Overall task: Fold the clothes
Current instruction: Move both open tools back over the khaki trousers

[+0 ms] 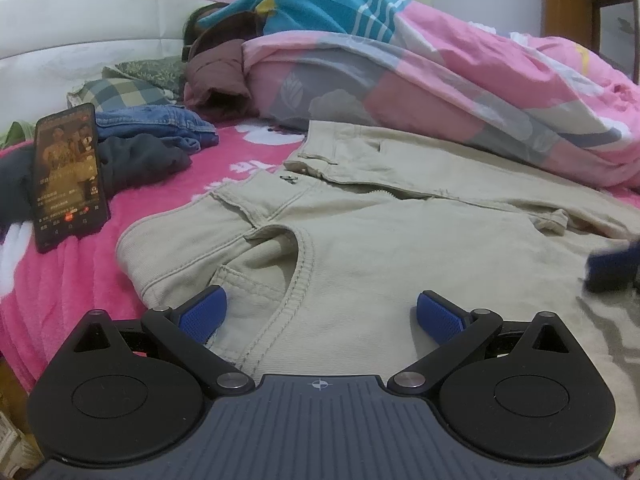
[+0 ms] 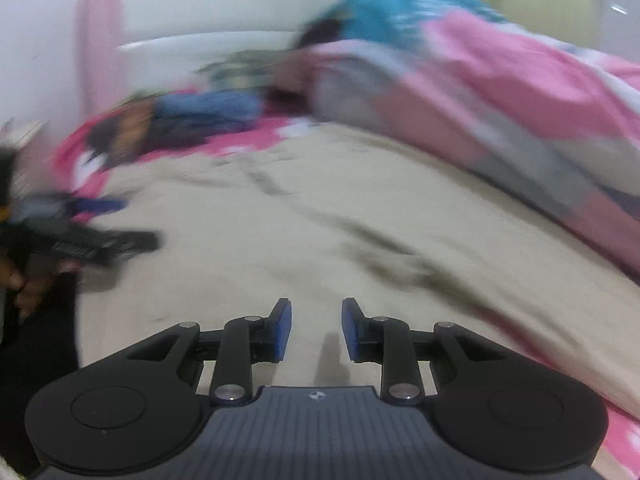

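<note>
Beige trousers (image 1: 360, 240) lie spread flat on the pink blanket (image 1: 72, 280), waistband and pocket opening nearest me. My left gripper (image 1: 320, 316) hovers low over the pocket area, wide open, its blue pads (image 1: 204, 312) apart and holding nothing. A blurred blue tip of the right gripper (image 1: 612, 270) shows at the right edge, over the trousers. The right wrist view is motion-blurred. There my right gripper (image 2: 316, 330) is open above the beige trousers (image 2: 280, 220) with nothing between its fingers. The left gripper (image 2: 92, 240) appears at the far left, held by a hand (image 2: 28, 292).
A lit phone (image 1: 70, 176) stands propped on the blanket at left. Behind it lie folded blue jeans (image 1: 160, 120) and a dark garment (image 1: 136, 160). A person (image 1: 216, 32) lies under a pink patterned quilt (image 1: 440, 80) along the far side. A padded headboard (image 1: 80, 32) stands behind.
</note>
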`<state>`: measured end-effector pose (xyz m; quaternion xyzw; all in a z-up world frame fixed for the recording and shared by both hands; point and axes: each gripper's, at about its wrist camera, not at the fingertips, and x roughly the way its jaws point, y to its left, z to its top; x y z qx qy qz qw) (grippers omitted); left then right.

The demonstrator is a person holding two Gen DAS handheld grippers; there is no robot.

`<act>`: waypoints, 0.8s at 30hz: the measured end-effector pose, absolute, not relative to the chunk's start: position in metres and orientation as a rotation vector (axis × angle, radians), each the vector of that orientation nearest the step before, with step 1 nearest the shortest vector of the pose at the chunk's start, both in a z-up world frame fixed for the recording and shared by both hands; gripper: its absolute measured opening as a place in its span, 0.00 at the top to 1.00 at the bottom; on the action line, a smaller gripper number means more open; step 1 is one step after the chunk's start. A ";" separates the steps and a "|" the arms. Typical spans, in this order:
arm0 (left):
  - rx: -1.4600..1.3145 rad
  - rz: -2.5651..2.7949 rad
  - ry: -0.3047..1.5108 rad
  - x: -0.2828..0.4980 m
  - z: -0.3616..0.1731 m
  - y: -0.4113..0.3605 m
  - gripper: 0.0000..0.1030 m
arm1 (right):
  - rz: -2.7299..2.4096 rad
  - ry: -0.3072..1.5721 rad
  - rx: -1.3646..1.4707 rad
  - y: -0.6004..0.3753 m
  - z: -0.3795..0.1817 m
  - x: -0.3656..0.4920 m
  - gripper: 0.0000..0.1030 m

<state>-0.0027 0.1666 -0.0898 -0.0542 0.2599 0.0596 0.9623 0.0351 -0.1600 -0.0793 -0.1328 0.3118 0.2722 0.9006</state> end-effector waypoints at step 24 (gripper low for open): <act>0.022 0.177 0.467 -0.027 -0.053 0.118 0.00 | 0.477 0.567 -0.119 -0.225 -0.070 -0.026 0.53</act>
